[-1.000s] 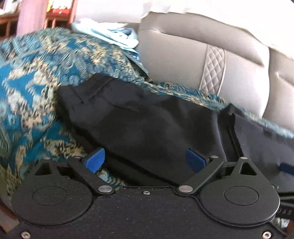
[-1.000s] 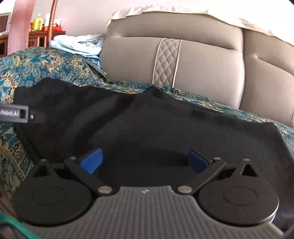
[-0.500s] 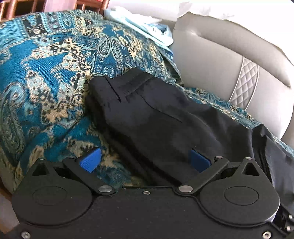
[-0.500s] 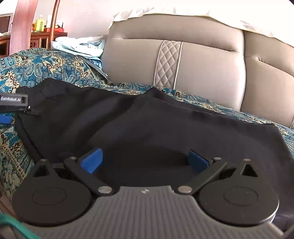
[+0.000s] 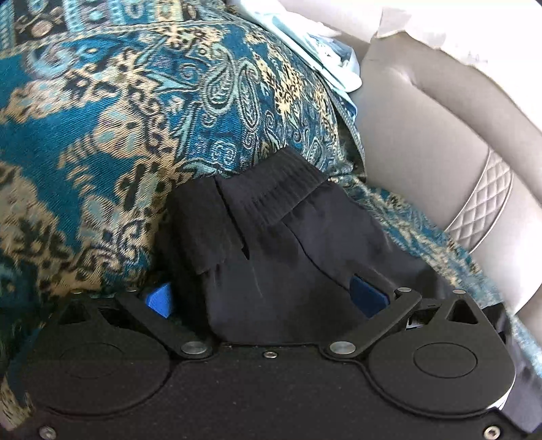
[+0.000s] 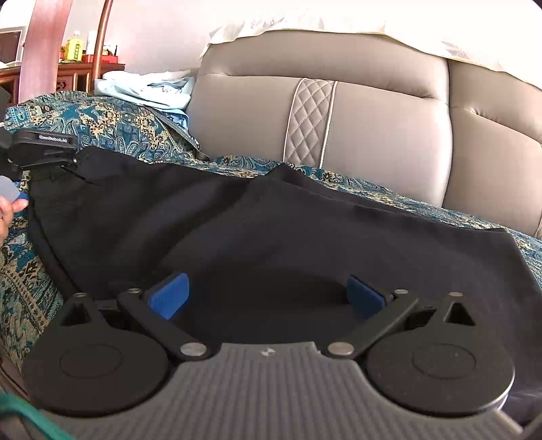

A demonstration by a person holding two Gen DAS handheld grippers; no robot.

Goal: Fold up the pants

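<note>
Black pants (image 6: 271,223) lie spread across a sofa seat covered by a teal paisley throw (image 6: 101,122). In the left wrist view the waistband end (image 5: 267,199) lies just ahead. My left gripper (image 5: 264,298) is open, with pants fabric lying between its blue pads, and its left pad (image 5: 159,299) is at the fabric's edge. My right gripper (image 6: 267,296) is open over the pants' front edge, with dark fabric between its pads. The left gripper's body (image 6: 44,149) shows at the far left of the right wrist view.
The grey leather sofa back (image 6: 372,118) rises behind the pants. Light blue clothes (image 6: 149,91) lie piled on the throw at the back left. A wooden cabinet with bottles (image 6: 74,50) stands far left. A cream cloth (image 6: 372,27) drapes the sofa top.
My left gripper has swung left and moved in on the waistband end, so fabric now lies between its pads. My right gripper has hardly moved.
</note>
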